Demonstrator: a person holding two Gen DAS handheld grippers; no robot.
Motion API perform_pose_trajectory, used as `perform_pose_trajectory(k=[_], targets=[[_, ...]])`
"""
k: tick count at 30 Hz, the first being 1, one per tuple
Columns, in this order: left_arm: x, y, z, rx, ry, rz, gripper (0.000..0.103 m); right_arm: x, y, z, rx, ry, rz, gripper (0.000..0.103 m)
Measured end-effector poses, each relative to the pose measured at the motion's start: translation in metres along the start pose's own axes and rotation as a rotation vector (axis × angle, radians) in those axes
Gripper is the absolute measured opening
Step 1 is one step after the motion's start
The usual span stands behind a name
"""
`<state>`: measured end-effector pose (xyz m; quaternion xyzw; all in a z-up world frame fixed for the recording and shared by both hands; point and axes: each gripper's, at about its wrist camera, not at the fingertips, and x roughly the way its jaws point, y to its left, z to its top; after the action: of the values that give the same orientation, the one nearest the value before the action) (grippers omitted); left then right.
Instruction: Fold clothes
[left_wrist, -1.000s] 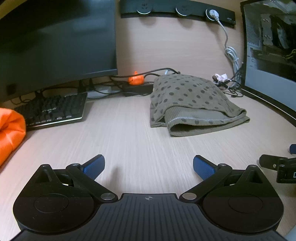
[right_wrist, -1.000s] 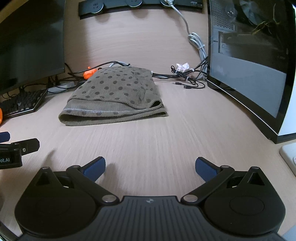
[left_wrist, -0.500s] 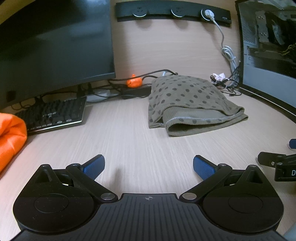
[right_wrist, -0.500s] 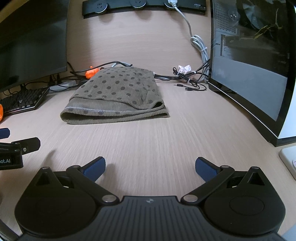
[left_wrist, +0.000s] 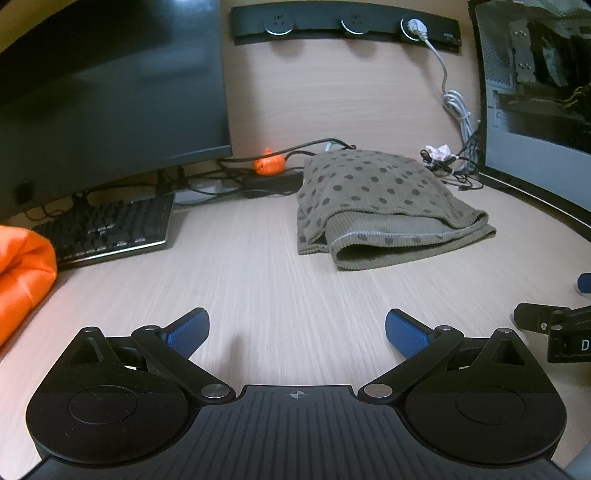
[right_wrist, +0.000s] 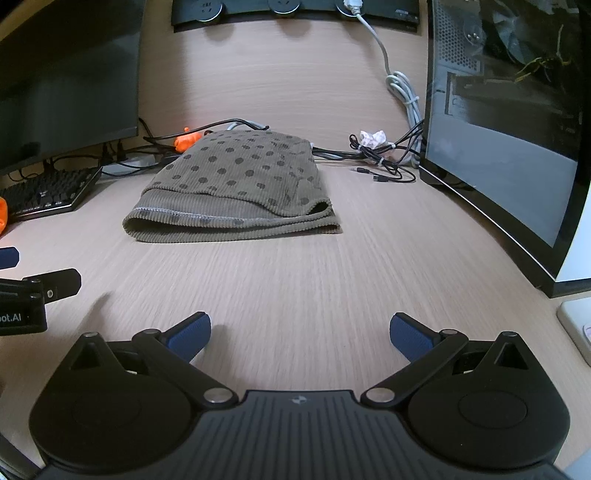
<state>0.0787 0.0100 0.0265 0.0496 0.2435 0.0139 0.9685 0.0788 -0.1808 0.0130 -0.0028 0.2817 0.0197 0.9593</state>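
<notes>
Garment (left_wrist: 384, 206) lies folded on the worktop (right_wrist: 332, 288), ahead of both my grippers, long axis crosswise. Left gripper (left_wrist: 297, 330) and right gripper (right_wrist: 300, 332) gape empty; neither looks clearly nearer.

We are at an office computer desk.
We see a wooden desk (left_wrist: 280, 280) with a dark monitor (left_wrist: 110, 96), a black keyboard (left_wrist: 107, 229), a glass-sided computer case (right_wrist: 509, 147), a tangle of cables (right_wrist: 380, 158) and a socket strip (left_wrist: 343, 24) on the back panel.
</notes>
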Motion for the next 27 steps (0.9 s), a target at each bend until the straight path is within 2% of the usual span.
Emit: perform_pose_trajectory(k=[27], targets=[[0.0013, 0.0020, 0.0016, -0.016, 0.010, 0.006, 0.103, 0.0015, -0.0015, 0.0011, -0.017, 0.001, 0.012, 0.103]])
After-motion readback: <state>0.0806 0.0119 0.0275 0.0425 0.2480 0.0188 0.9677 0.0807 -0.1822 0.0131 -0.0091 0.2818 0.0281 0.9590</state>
